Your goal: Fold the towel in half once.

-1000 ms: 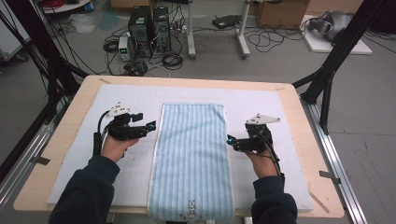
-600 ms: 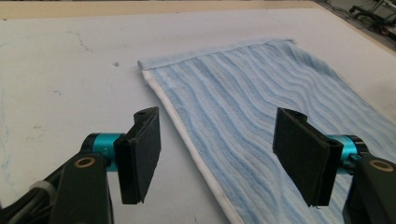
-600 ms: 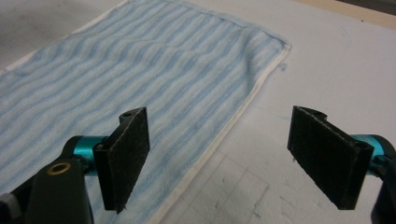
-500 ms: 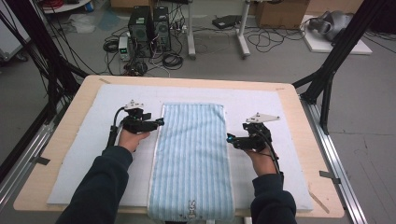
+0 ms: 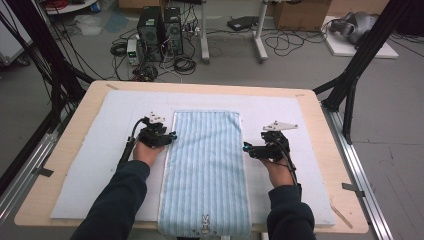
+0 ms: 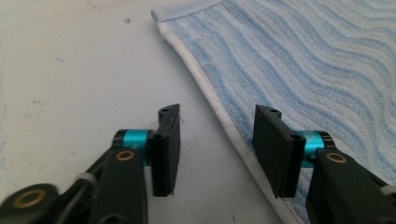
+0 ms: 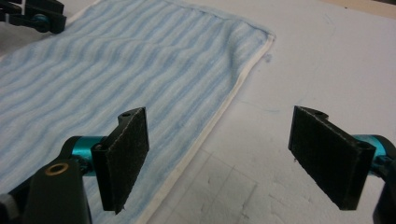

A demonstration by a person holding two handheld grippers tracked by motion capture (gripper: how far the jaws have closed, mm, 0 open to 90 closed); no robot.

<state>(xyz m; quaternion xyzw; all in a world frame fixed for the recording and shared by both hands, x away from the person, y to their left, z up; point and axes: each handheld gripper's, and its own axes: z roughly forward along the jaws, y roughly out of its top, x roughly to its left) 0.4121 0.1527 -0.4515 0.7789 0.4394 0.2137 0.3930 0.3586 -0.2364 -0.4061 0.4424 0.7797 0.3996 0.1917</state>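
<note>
Blue striped towel [image 5: 206, 170] flat down the middle of the white mat [image 5: 90, 170], near end hanging off the table [image 5: 320, 125] edge. Left gripper [image 5: 167, 136] now at the towel's left hem, in from the bare mat where it sat a second ago; jaws just closing, part-shut and astride the hem [image 6: 219, 116], not yet pinching it. Right gripper [image 5: 248, 148] unmoved beside the right hem [image 7: 219, 116], jaws spread wide, one pad over cloth. Likely readying a grip on both long edges for a fold.
</note>
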